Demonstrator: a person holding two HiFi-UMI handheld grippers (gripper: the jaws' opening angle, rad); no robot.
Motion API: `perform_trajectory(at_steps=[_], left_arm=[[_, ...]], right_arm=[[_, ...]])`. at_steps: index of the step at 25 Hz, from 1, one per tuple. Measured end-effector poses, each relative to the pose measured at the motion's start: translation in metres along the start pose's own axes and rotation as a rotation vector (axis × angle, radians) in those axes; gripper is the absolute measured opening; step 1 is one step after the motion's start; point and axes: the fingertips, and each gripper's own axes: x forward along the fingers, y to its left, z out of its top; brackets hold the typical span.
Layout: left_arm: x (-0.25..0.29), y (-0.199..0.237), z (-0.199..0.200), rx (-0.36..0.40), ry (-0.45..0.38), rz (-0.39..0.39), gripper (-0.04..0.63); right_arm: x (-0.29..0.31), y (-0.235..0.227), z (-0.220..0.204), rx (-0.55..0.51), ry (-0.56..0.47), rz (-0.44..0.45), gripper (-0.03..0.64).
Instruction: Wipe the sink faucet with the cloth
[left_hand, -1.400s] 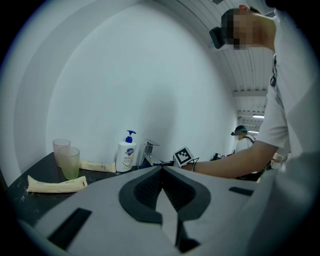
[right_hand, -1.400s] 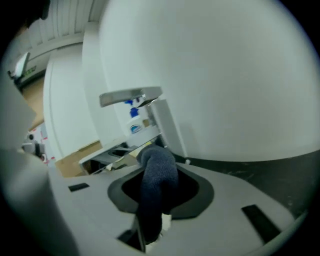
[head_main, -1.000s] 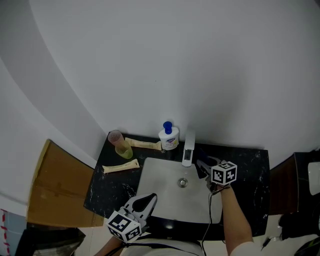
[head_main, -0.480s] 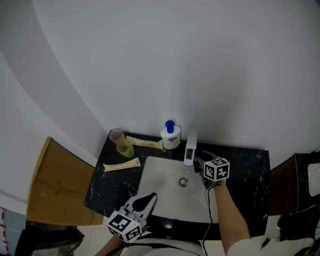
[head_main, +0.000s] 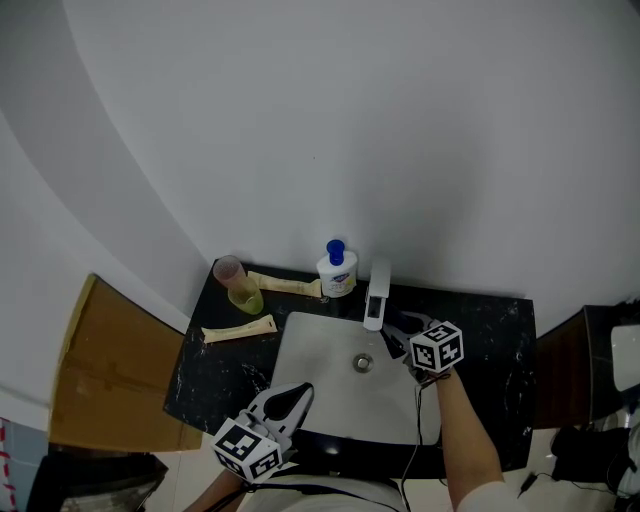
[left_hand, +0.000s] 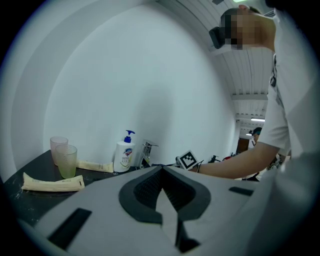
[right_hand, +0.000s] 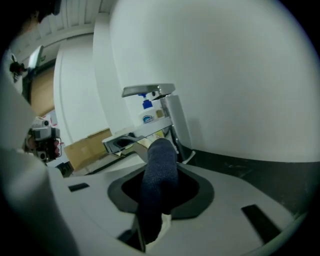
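The chrome faucet (head_main: 376, 293) stands at the back rim of the white sink (head_main: 318, 352). My right gripper (head_main: 400, 336) is just right of the faucet, over the basin, shut on a dark blue cloth (head_main: 396, 326). In the right gripper view the cloth (right_hand: 159, 167) sticks out past the jaws, its tip right by the faucet body (right_hand: 176, 125) and below the spout (right_hand: 131, 138); I cannot tell if it touches. My left gripper (head_main: 292, 398) hangs at the sink's near rim, jaws shut with nothing between them (left_hand: 161, 169).
On the black counter (head_main: 214, 372) left of the sink lie a soap pump bottle (head_main: 337, 272), two stacked cups (head_main: 240, 284) and two cream tubes (head_main: 238, 330). A cardboard box (head_main: 108, 372) stands at the far left. The wall curves close behind the faucet.
My right gripper with the cloth has shifted slightly left, closer to the faucet, and has rolled a little. The left gripper has stayed put.
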Motion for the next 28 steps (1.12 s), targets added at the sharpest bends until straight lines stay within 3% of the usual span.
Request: perform_trajectory(at_steps=[2, 5, 12, 15, 18, 24, 28], left_arm=[[-0.001, 0.001, 0.0, 0.002, 0.0, 0.004, 0.002], [-0.005, 0.004, -0.001, 0.003, 0.001, 0.015, 0.002], [-0.011, 0.011, -0.001, -0.003, -0.004, 0.037, 0.002], [-0.01, 0.01, -0.002, -0.008, -0.006, 0.03, 0.002], [-0.008, 0.006, -0.003, -0.01, -0.005, 0.018, 0.002], [-0.004, 0.003, -0.002, -0.01, -0.002, 0.009, 0.002], [-0.006, 0.005, -0.001, -0.005, -0.003, 0.022, 0.002]], right_arm=[[0.014, 0.013, 0.001, -0.009, 0.009, 0.041, 0.107], [0.027, 0.016, 0.006, -0.024, 0.012, 0.033, 0.107], [-0.017, -0.06, 0.021, 0.088, -0.135, -0.272, 0.107], [-0.04, -0.077, 0.019, 0.118, -0.161, -0.311, 0.107], [-0.044, -0.066, 0.014, 0.1, -0.139, -0.25, 0.107], [0.004, 0.01, 0.003, 0.004, -0.017, 0.026, 0.107], [0.033, 0.017, 0.009, -0.005, -0.001, 0.029, 0.107]])
